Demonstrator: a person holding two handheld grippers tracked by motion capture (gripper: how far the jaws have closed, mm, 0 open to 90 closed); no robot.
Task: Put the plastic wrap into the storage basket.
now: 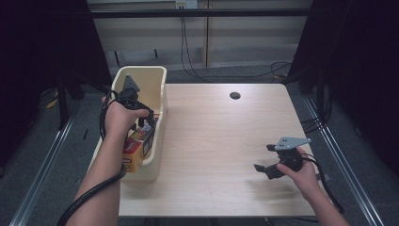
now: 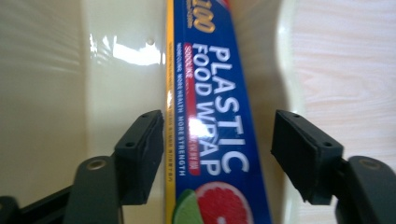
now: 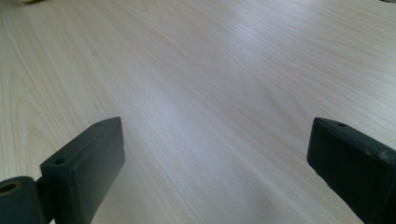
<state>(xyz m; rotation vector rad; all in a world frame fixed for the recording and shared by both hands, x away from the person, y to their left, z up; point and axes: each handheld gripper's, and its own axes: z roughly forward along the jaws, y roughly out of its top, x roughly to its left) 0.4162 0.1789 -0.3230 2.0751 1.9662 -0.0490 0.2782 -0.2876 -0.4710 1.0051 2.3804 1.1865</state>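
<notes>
The left gripper (image 2: 217, 154) is down inside a cream plastic bin (image 1: 157, 77) that stands at the left edge of the tabletop (image 1: 221, 141). Its fingers (image 2: 140, 154) are released, with a wide gap between them. In this gap lies a long blue box of plastic food wrap (image 2: 217, 107), with white letters and a picture of grapefruit and lime near the fingers. The box passes between the two fingers and runs away from them along the bin. One finger is just beside the yellow edge of the box; I cannot tell if it touches. The other finger stands apart from the box, near the bin wall.

In the high view, the left hand (image 1: 120, 117) is over the bin, and the near end of the box (image 1: 139, 148) shows below it.

The right gripper (image 1: 268, 160) is at the right side of the tabletop, well apart from the bin. Its fingers (image 3: 86, 163) are also released, and between them is bare light wood.
</notes>
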